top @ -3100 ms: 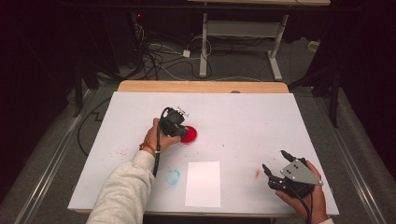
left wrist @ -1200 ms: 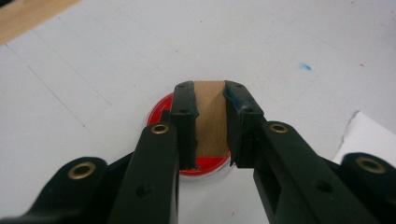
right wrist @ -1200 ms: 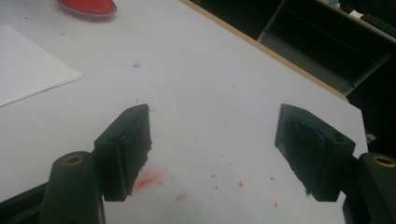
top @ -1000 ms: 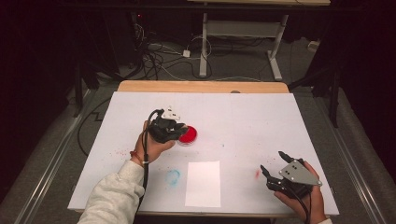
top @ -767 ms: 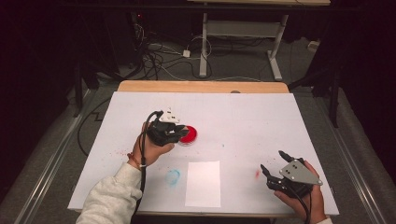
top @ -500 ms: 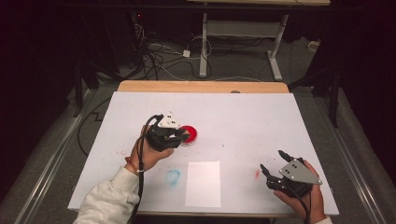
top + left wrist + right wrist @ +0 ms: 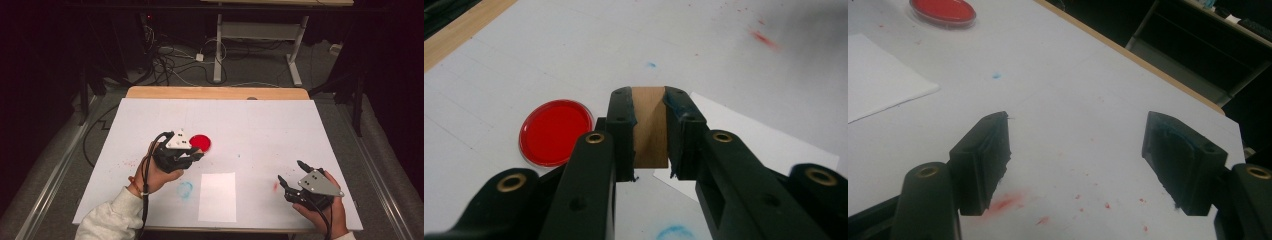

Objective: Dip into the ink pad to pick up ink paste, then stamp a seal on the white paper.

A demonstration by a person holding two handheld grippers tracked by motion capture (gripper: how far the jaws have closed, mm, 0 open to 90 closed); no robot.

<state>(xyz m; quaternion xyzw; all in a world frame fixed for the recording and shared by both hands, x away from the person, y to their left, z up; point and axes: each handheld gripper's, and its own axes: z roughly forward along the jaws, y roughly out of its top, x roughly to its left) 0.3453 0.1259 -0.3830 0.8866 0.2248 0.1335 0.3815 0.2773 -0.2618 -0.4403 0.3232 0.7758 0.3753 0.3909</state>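
Wooden and plain, a small block (image 7: 650,127) sits clamped between the jaws of the left gripper (image 7: 650,135), its long axis running along the jaws so that one end faces away from the hand. In the high view that left gripper (image 7: 186,156) hangs over the white table (image 7: 280,125), at left of centre, pointing to the right. The red dish (image 7: 200,142) lies just beyond its tips on the far side; in the left gripper view the same red dish (image 7: 556,132) is to the left of the jaws, close but apart from the block. The white paper sheet (image 7: 217,196) lies near of the gripper and a little to the right, and in the left gripper view its corner (image 7: 774,137) lies under and to the right of the jaws. A blue smudge (image 7: 185,189) marks the table just left of the sheet.

This looks like stamp work: the block, perhaps just loaded from the dish, has the sheet as its likely target. So the move turns on the sheet lying nearer and rightward of the block, and the left hand is much the closer one.

The right gripper (image 7: 296,176) rests at the near right, well apart from the sheet, jaws spread wide with nothing between them, over red specks (image 7: 1007,202)
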